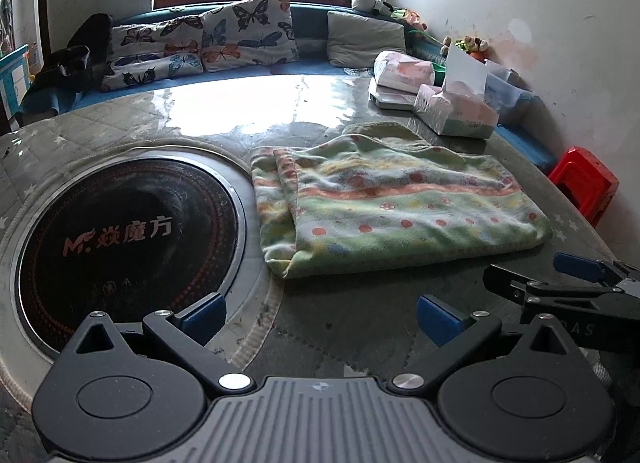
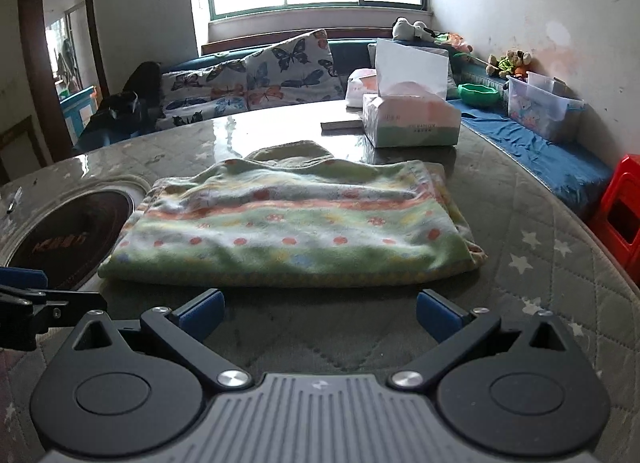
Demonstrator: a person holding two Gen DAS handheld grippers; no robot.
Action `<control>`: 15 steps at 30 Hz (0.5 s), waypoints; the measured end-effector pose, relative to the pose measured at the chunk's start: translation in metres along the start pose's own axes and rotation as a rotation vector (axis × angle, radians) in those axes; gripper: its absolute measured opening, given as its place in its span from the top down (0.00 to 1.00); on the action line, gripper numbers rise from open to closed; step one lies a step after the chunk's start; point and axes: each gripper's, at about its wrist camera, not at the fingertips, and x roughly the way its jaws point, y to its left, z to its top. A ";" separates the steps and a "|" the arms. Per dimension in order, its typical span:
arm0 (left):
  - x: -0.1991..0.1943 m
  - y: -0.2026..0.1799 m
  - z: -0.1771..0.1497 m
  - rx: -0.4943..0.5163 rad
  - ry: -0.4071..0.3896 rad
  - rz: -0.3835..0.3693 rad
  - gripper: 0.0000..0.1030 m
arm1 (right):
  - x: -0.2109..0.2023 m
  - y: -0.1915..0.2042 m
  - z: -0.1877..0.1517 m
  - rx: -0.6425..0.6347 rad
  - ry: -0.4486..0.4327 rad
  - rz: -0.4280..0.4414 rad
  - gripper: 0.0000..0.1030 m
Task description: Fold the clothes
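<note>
Garment [image 2: 288, 223] lay folded on the bench [image 2: 540, 263]; we found both grippers' fingers [image 2: 202, 313] released and empty, and judged a one-sided grasp could drag layers askew.

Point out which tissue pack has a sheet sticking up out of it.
The nearer tissue pack, just beyond the folded garment, has a white sheet standing upright. The farther pack behind it shows none.

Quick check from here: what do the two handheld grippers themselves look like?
Both match: the left gripper and right gripper have black linkage arms with silver pivot pins, blue finger pads, round black side housings and a ribbed grey centre plate. No hands or sleeves show.
</note>
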 end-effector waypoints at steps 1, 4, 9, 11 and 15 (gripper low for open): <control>0.000 -0.001 0.000 0.002 0.002 0.002 0.00 | 0.000 0.000 0.000 0.001 0.001 0.000 0.00; 0.002 -0.002 -0.001 -0.001 0.009 0.002 0.00 | 0.000 -0.002 0.000 0.006 0.004 -0.002 0.00; 0.004 -0.006 -0.002 0.001 0.020 -0.006 0.00 | 0.000 -0.004 -0.001 0.013 0.008 -0.004 0.00; 0.005 -0.007 -0.002 0.005 0.023 -0.010 0.00 | 0.000 -0.004 -0.001 0.014 0.009 -0.003 0.00; 0.005 -0.009 -0.003 0.003 0.025 -0.016 0.00 | 0.001 -0.004 -0.001 0.011 0.013 -0.004 0.00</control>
